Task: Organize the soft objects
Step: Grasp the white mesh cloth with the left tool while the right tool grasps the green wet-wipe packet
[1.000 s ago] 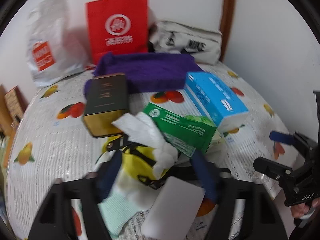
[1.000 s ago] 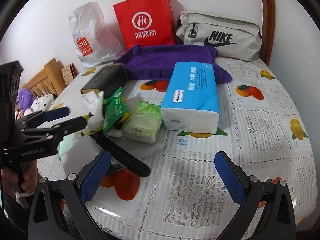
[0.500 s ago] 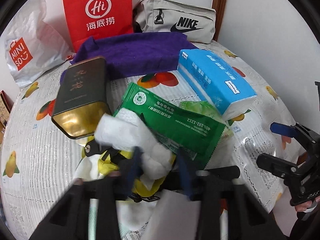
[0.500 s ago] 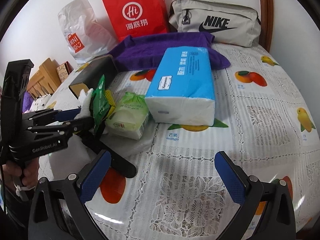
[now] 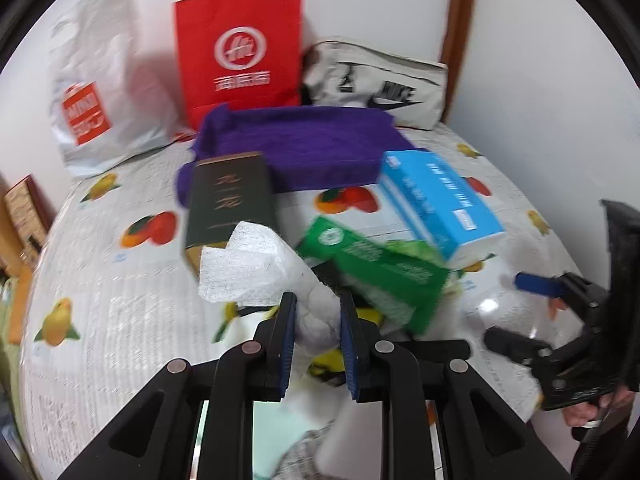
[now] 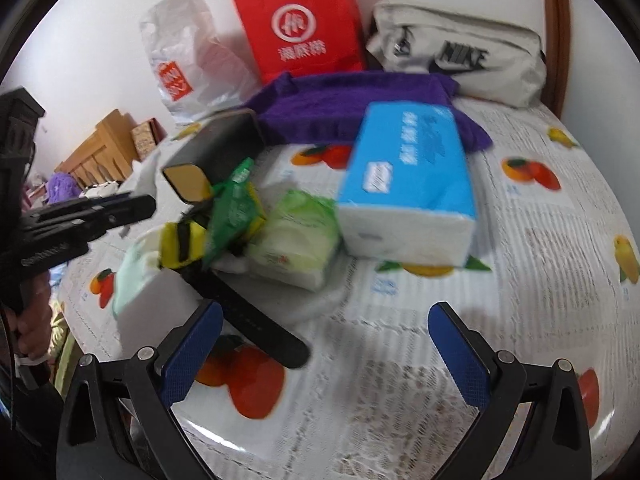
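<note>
The left tool (image 5: 317, 322) has just closed on the white foam wrap (image 5: 256, 270) (its bulk ahead-left); the right tool (image 6: 324, 354) gapes empty.

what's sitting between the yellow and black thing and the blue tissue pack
In the right wrist view, a green sachet leans by the yellow and black thing, then a pale green wipes pack lies before the blue tissue pack.

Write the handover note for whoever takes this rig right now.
Left tool: jaws just closed, now shut on the white foam wrap.
Right tool: open, empty, above the tablecloth.
Pile beside it: green packet, pale green tissue pack, blue tissue pack, yellow-and-black item.
Purple towel lies behind.
Done: wrap gripped.
Left: place it, sort the rest.
</note>
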### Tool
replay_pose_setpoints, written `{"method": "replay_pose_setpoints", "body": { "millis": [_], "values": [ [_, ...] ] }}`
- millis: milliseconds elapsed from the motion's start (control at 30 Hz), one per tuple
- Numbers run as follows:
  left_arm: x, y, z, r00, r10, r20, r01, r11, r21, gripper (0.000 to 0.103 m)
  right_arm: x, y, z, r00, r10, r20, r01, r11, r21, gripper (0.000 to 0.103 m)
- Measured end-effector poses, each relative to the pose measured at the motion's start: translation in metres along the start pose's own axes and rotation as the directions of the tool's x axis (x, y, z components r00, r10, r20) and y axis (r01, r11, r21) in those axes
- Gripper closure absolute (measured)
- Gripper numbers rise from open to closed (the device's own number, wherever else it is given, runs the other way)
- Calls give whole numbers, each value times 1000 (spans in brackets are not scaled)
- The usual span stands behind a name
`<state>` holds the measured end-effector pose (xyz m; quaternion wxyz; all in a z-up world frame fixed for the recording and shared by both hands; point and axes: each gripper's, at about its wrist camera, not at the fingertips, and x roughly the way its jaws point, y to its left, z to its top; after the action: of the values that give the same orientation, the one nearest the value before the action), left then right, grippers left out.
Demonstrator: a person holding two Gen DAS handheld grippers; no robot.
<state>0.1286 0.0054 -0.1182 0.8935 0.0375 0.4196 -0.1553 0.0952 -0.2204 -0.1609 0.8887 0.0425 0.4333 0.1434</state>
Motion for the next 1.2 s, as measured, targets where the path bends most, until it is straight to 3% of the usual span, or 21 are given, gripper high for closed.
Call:
{"method": "replay_pose_setpoints", "body": {
  "millis": [100,267,700,967,1000,1133,1200],
  "values": [
    [-2,18,-6,1000,18,-4,-18,999,-47,83,-4,20,12,999,15,32,-12,996,-84,1],
    [-7,42,-15,999,49,-1,-49,993,-105,83,8,51,38,999,-32,38,40,973,-229,1],
    [-1,81,-28,999,31,-12,-32,977,-209,83,72,86,70,987,-137,-80,93,908,-409,4],
    [2,87,-29,1000,2,-5,-3,975,-221,83,95,96,71,970,-190,-152,90,860,-501,22],
    [2,88,-29,1000,0,-4,0,975,-221,83,95,96,71,971,-182,-155,82,862,-500,25],
    [5,89,-29,1000,-13,-6,12,974,-226,83,93,94,74,972,-136,-193,30,881,-472,58],
    [6,90,-29,1000,-17,-10,14,974,-225,83,91,93,75,971,-139,-194,34,884,-466,61]
  ]
}}
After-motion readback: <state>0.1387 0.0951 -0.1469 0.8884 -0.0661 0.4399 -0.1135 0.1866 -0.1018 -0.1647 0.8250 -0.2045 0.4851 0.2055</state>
